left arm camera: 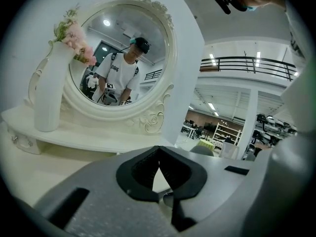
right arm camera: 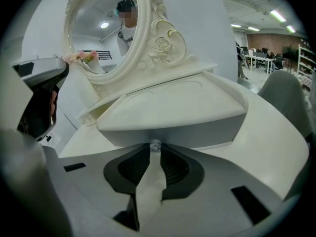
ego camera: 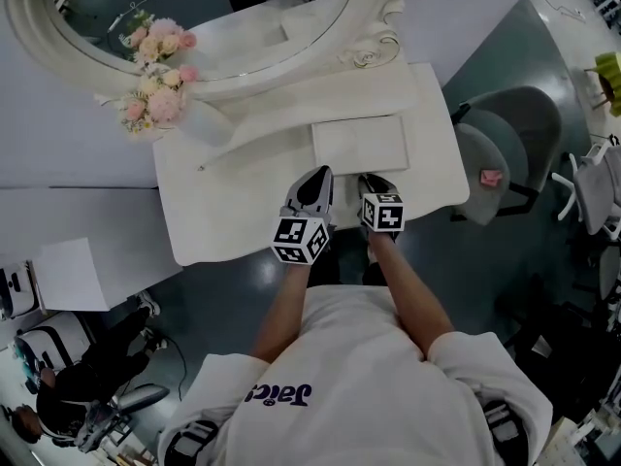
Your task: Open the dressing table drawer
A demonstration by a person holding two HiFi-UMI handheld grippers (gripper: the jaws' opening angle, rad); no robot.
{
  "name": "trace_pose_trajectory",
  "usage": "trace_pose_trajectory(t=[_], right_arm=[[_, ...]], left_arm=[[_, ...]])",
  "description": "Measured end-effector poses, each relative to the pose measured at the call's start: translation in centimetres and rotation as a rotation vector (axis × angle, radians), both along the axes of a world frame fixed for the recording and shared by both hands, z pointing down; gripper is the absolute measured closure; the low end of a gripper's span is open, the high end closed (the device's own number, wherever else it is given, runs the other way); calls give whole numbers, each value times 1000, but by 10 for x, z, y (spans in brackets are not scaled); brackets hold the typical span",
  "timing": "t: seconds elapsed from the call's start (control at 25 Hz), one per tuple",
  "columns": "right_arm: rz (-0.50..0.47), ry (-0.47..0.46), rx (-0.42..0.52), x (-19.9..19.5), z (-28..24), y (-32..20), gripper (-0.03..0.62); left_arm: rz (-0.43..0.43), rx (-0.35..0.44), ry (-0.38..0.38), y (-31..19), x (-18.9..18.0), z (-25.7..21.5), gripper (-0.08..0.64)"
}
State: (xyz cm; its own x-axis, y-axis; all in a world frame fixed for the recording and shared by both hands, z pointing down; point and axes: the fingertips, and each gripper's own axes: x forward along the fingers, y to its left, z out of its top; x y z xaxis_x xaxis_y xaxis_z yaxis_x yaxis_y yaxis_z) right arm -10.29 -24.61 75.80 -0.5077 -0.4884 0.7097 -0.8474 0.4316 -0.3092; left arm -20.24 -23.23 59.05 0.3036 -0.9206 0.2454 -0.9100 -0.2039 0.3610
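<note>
The right gripper (right arm camera: 155,150) had its jaws narrowed onto the small clear knob (right arm camera: 155,145) of the drawer (right arm camera: 173,130). The drawer looked closed, in a low box right of the middle of the surface (ego camera: 223,197), below the oval mirror (ego camera: 194,27). The left gripper (left arm camera: 159,151), tips together and empty, hovered just beside it on the left. A vase (ego camera: 206,122) of pink flowers (ego camera: 155,100) stood well off to the left, and a grey chair (ego camera: 514,134) stood to the right.

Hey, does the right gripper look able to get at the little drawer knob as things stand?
Likely yes: the drawer knob already sits between the right gripper's jaw tips, which appear to touch it; nothing stands in the way.
</note>
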Motion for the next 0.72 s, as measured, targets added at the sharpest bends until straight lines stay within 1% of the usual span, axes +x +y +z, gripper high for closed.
trace_pose_trajectory(t=[0.28,0.44,0.72], right_arm=[[-15,8,-4,2,-1,7,518],[-5,-12,-16,3,-1,12,518],[-25,-10,2,7,-1,21,518]], left_arm=[[-3,6,4,3,3,-3,545],[19,14,-47,5,8,-3,545],[34,4,-37,12,19,1,545]])
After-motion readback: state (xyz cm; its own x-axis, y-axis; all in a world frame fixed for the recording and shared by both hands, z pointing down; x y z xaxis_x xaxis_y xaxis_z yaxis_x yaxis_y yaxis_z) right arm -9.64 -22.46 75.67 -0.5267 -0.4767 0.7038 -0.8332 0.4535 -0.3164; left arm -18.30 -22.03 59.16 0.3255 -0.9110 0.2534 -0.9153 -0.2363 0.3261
